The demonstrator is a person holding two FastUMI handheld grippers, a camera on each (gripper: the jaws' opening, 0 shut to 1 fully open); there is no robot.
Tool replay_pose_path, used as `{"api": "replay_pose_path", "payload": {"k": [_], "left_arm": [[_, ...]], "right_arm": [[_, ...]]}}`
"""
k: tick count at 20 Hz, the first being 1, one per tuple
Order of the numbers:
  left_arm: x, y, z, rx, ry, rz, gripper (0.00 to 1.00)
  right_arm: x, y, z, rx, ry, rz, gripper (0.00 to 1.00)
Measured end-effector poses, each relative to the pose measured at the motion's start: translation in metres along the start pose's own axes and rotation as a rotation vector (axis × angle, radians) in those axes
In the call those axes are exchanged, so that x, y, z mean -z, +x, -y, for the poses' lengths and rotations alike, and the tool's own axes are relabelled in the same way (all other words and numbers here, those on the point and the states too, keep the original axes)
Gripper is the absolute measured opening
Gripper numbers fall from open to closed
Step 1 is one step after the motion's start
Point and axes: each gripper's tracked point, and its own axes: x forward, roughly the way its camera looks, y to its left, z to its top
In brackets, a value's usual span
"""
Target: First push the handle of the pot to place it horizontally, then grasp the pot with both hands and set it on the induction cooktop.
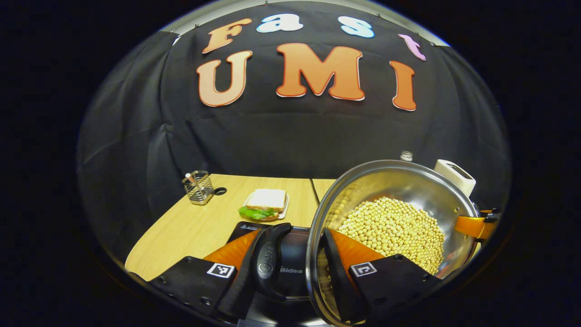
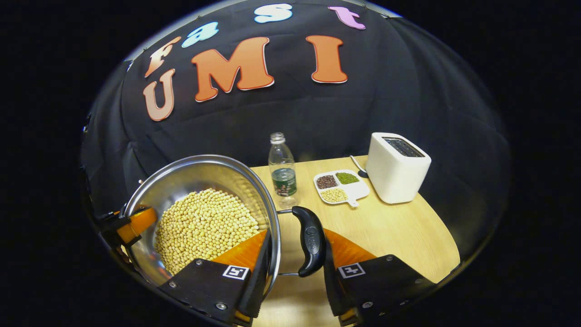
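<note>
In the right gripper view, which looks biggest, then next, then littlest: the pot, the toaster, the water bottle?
1. Pot, biggest, but it is nearest the camera.
2. Toaster.
3. Water bottle, littlest.

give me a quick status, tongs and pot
Left tongs clamped on pot's left handle and rim. Right tongs same on right handle. Pot full of soybeans, cooktop right below. Nothing blocking.

Even, bright light from above; both views sharp at centre. Fisheye bends the table [image 2: 399, 231] edges toward 3 and 9 o'clock. Soft glare on the pot [image 1: 408, 181] wall at 12 o'clock; shadows faint
</note>
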Motion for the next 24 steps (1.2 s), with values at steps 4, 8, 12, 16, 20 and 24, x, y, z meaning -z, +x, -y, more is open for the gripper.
{"api": "replay_pose_path", "payload": {"k": [4, 8, 12, 16, 20, 24], "left_arm": [[0.004, -0.008, -0.033, -0.036, -0.029, 0.005, 0.8], [0.006, -0.014, -0.059, -0.069, -0.034, 0.006, 0.78], [0.008, -0.02, -0.087, -0.099, -0.046, 0.007, 0.78], [0.014, -0.025, -0.11, -0.132, -0.052, -0.007, 0.78], [0.021, -0.022, -0.129, -0.153, -0.049, -0.024, 0.78], [0.033, -0.013, -0.135, -0.152, -0.05, -0.056, 0.78]], "right_arm": [[-0.003, 0.004, -0.032, -0.022, -0.024, 0.009, 0.57], [0.003, 0.0, -0.055, -0.054, -0.032, -0.002, 0.57], [0.002, 0.001, -0.082, -0.084, -0.053, -0.001, 0.57], [0.007, 0.004, -0.107, -0.111, -0.071, -0.016, 0.53], [0.017, 0.012, -0.121, -0.128, -0.08, -0.037, 0.57], [0.026, 0.022, -0.128, -0.123, -0.084, -0.063, 0.57]]}}
